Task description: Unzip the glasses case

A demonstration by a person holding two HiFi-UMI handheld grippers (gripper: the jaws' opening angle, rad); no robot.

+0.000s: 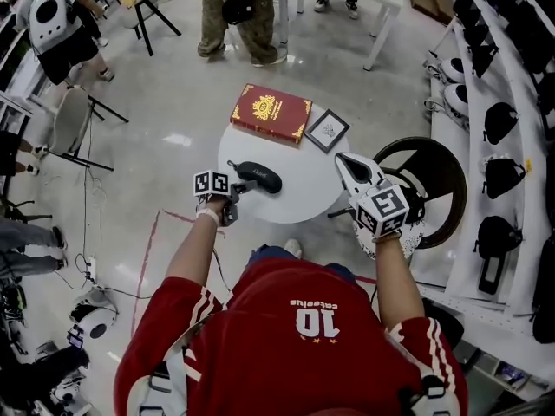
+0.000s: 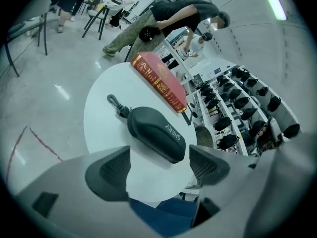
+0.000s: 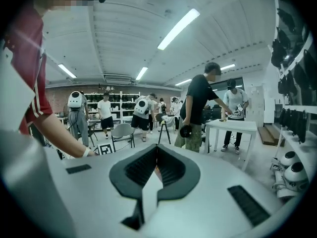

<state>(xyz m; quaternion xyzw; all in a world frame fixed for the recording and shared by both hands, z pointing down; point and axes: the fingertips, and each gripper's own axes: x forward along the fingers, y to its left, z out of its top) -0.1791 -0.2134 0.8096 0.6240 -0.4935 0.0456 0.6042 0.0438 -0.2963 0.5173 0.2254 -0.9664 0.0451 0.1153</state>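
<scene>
The black oval hard-shell glasses case point(image 2: 156, 133) lies on the near left part of the round white desk point(image 2: 106, 113) and looks fully closed. The left tool point(image 2: 158, 166) is spread just short of the case, touching nothing. The right tool point(image 3: 156, 168) is pressed together, empty, and raised off to the right. By the look of it, all the unzipping is left to do.

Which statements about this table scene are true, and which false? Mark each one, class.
1. The left gripper is open, with the glasses case ahead of it. True.
2. The right gripper is clamped on the glasses case. False: it is shut on nothing.
3. The red book lies on the white round table. True.
4. The glasses case rests on top of the red book. False: it lies on the table, apart from the book.
</scene>
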